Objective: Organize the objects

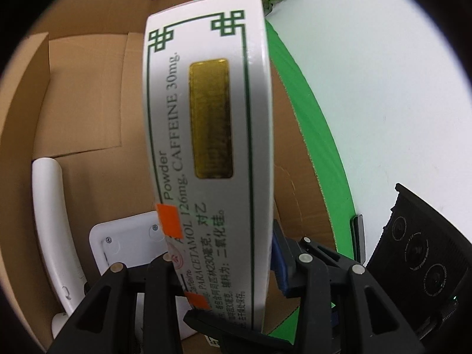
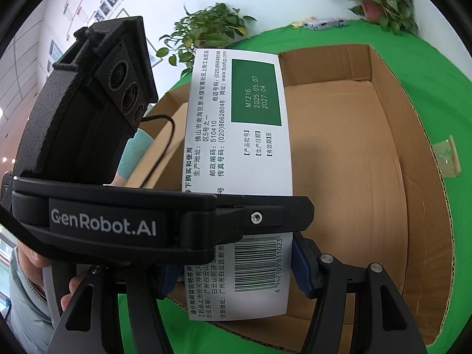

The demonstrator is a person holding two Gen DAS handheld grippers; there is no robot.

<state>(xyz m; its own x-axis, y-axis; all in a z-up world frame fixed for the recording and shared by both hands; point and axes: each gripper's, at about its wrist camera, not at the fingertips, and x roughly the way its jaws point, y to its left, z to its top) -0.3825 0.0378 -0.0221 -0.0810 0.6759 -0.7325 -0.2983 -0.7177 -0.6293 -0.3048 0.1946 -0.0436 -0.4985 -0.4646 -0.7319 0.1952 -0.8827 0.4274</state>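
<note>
Task object: I am holding a white medicine box (image 1: 206,135) over the open cardboard carton (image 2: 368,159), its long axis pointing away from both cameras.
Left gripper (image 1: 224,268): I am gripping the box's near end; the jaws are closed on its two broad faces, with an orange-marked pad pressing the printed face and a blue pad on the far side.
Right gripper (image 2: 236,268): I am clamping the same box across its width; the blue pads (image 2: 302,268) are pressing against its edges beside the barcode.
Reason for the double hold: I judge that both grippers are sharing the box either to pass it across or to steady it while it goes down into the carton.
Carton contents: a white curved handle (image 1: 51,215) and a white plastic part with screws (image 1: 126,242) are lying on the carton floor, below the box.
Setting: the carton is sitting on a green-covered bench (image 2: 436,88), with potted plants (image 2: 212,29) at its far edge.
Hidden: in the right wrist view the left gripper's body is crossing the middle of the box, covering part of its print.
Unclear: I cannot tell what the white items in the carton are, as the box and jaws are cutting them off.
Person: a hand (image 2: 38,259) is showing at the lower left edge.
</note>
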